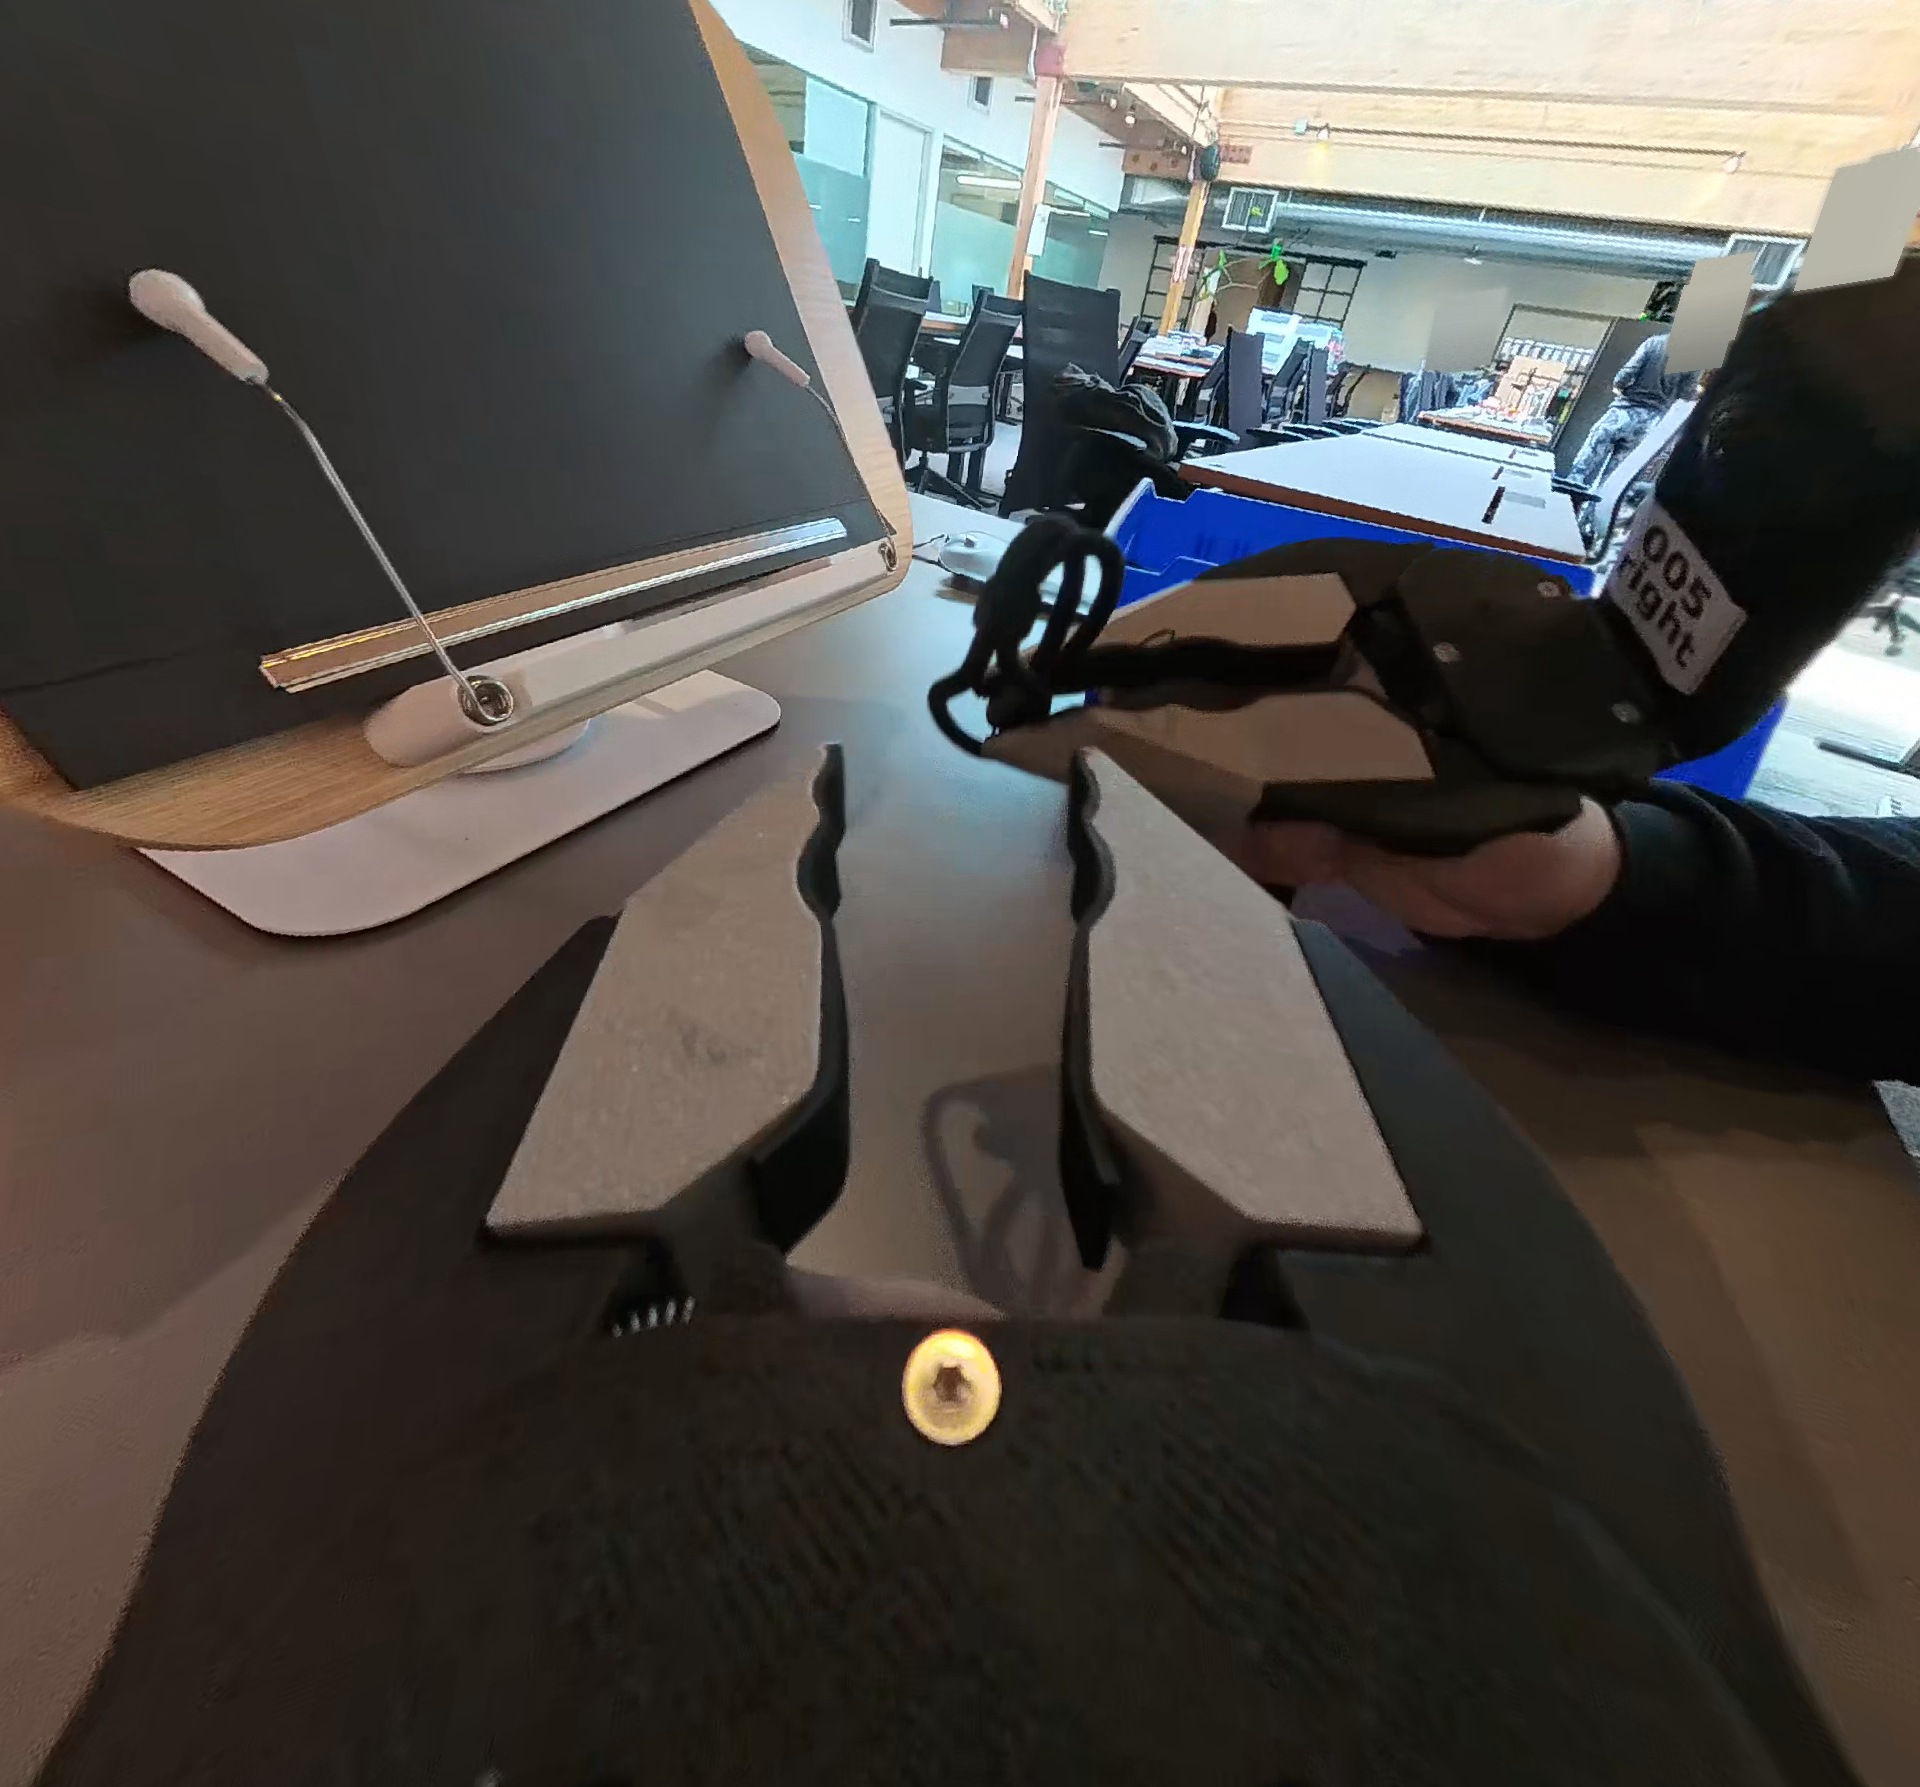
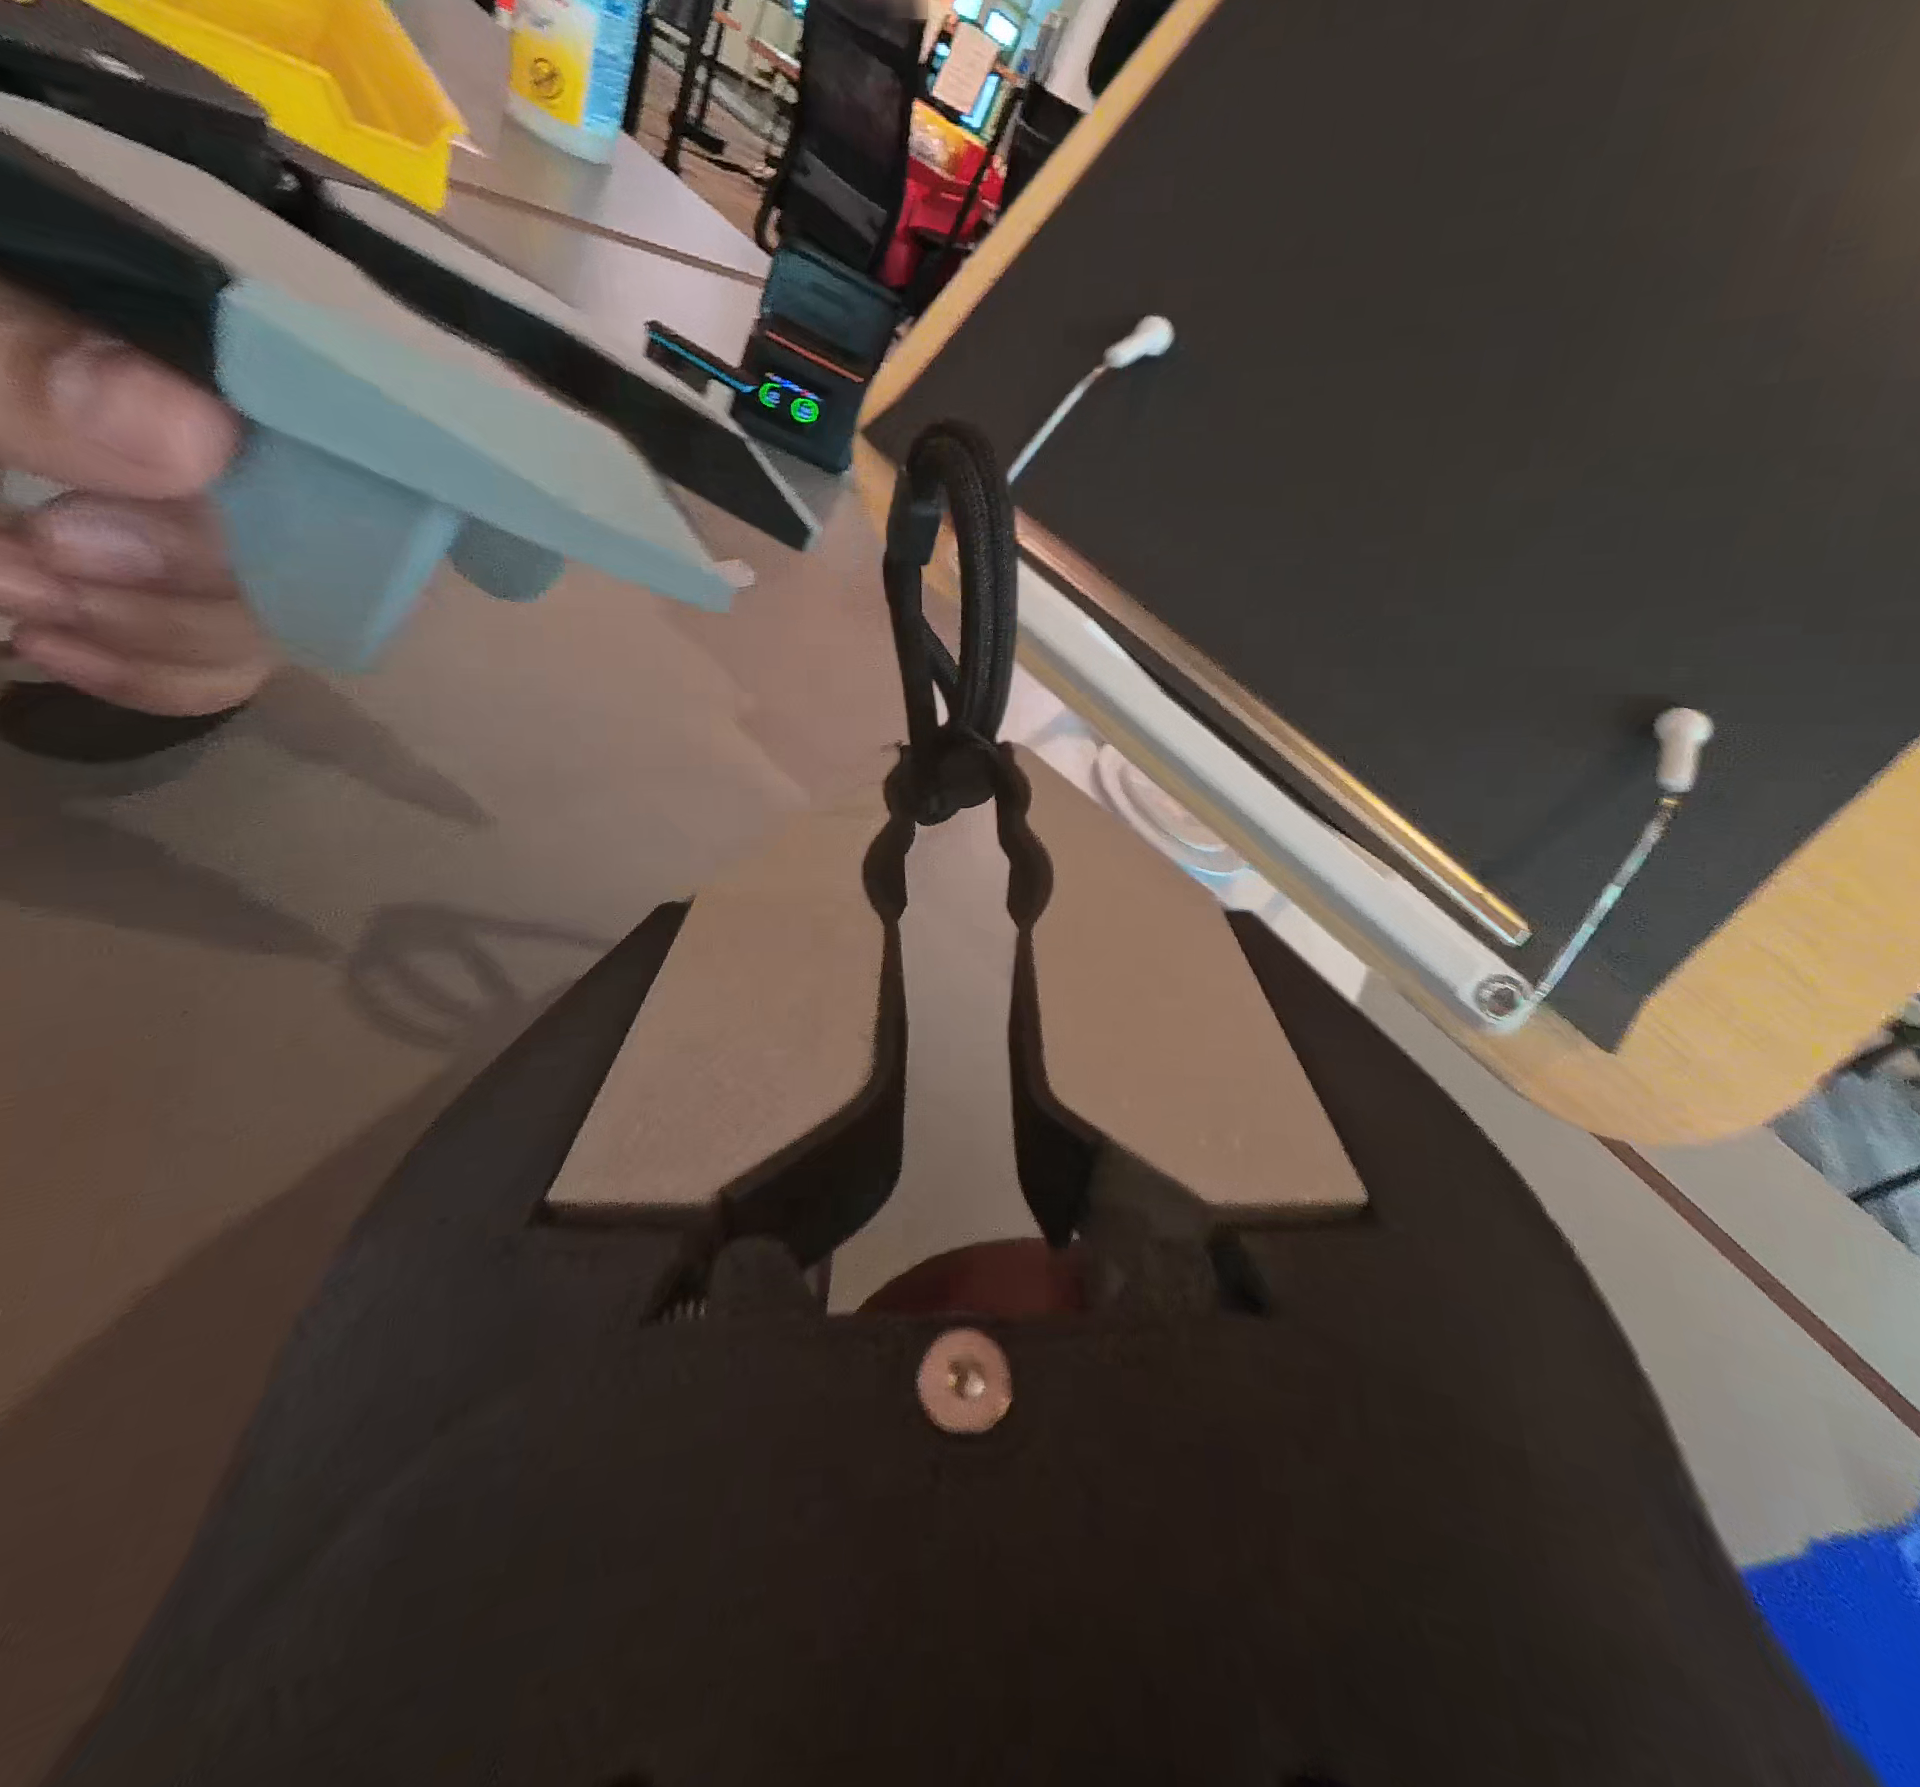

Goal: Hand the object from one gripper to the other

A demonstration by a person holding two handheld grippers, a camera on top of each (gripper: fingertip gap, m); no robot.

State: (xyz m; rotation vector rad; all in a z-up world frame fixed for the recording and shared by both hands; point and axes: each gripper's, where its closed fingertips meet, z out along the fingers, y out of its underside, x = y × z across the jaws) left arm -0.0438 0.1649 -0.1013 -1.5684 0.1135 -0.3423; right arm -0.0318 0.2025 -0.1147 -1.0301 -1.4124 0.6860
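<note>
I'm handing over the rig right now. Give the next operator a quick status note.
Right gripper: shut on the bundled black cable, pinched at the tips, loops sticking out past them.
Left gripper: open, empty, jaws apart and aimed toward the cable, not touching it.
Both are held above the table, beside the book stand.
Done: cable is held.
Left: close left on the loops, release right.

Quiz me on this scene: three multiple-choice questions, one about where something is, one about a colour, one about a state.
1. Where is the cable?
A. on the table
B. in the right gripper
C. on the stand

2. What colour is the cable?
A. black
B. white
C. red

3. How is the left gripper?
A. open, empty
B. shut on the cable
C. shut on the stand

Answers:
1 B, its loops stick out past the pinching fingertips.
2 A, the braid looks black in both views.
3 A, bare table shows between its fingers.
</note>
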